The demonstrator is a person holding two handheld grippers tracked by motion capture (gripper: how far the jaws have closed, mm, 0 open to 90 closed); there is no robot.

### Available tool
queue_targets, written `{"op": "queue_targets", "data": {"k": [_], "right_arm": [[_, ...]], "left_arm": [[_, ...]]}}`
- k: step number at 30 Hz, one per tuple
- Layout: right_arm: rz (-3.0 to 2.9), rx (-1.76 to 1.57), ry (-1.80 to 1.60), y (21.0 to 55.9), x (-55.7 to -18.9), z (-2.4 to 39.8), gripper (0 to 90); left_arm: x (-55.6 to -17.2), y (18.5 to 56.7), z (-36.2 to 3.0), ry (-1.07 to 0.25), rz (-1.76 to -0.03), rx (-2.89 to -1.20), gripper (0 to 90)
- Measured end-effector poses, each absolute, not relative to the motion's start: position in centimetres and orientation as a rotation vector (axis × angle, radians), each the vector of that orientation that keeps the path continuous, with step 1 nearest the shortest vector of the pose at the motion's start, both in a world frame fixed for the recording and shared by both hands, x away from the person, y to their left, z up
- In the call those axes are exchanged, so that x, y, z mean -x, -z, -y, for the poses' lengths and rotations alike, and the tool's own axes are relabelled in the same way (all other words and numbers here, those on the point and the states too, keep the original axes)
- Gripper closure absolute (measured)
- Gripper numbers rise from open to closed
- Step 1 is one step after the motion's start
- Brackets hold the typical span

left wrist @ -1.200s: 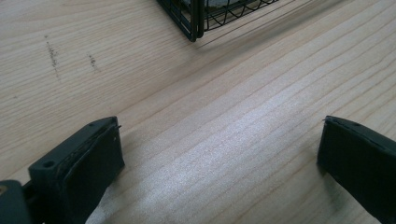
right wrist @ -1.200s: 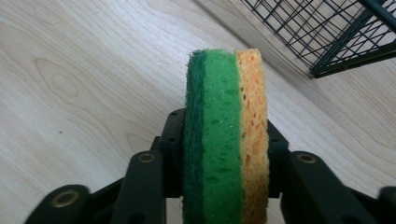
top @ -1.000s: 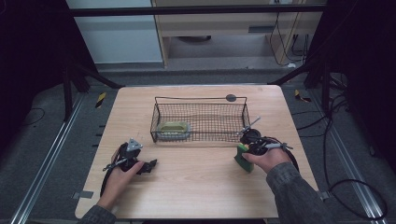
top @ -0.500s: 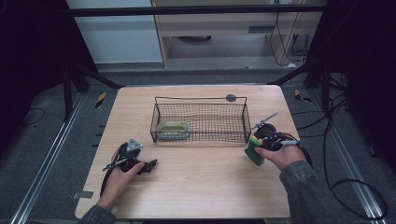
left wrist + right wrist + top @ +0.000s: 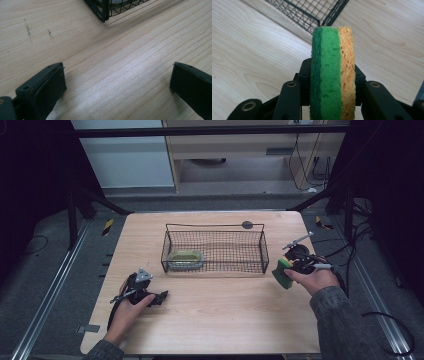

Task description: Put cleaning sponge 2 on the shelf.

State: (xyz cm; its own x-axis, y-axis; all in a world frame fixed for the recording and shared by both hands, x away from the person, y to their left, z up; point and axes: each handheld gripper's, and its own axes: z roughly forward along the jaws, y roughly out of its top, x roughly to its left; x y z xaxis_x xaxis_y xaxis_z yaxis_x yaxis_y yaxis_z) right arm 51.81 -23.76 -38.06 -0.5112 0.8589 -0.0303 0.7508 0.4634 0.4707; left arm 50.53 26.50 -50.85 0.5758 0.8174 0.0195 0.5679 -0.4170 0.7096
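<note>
A green and yellow sponge [image 5: 333, 72] stands on edge between the jaws of my right gripper [image 5: 332, 82], which is shut on it. In the high view the sponge [image 5: 282, 273] hangs above the table just right of the black wire basket [image 5: 215, 251], with the right gripper [image 5: 292, 267] behind it. An olive-green dish [image 5: 186, 258] lies inside the basket at its left end. My left gripper [image 5: 161, 298] rests at the table's front left, and its jaws stand wide open over bare wood [image 5: 117, 82] with nothing between them.
The wooden table [image 5: 215, 320] has free room in front of the basket. A corner of the basket [image 5: 105, 10] shows at the top of the left gripper view, and another corner [image 5: 322, 17] lies beyond the sponge. A small dark disc [image 5: 247, 225] lies behind the basket.
My right gripper has carried the sponge to the right and a little up, from the basket's front right corner to beside its right end. The left gripper has not moved.
</note>
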Motion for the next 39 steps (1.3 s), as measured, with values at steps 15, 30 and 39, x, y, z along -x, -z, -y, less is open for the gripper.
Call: {"op": "queue_targets", "data": {"k": [15,30,39], "right_arm": [[-2.357,-1.37,-0.594,34.9,-54.1,24.9,64.1],[-2.312,-1.297,-0.562,31.9,-55.7,25.0,64.2],[-2.273,-1.308,-0.626,30.3,-57.0,24.4,64.2]], "left_arm": [[-50.5,50.9,-26.5,-0.482,-1.1,-2.14,0.0],[-50.6,50.9,-26.5,-0.486,-1.102,-2.135,0.0],[-50.6,50.9,-26.5,-0.486,-1.101,-2.136,0.0]]}}
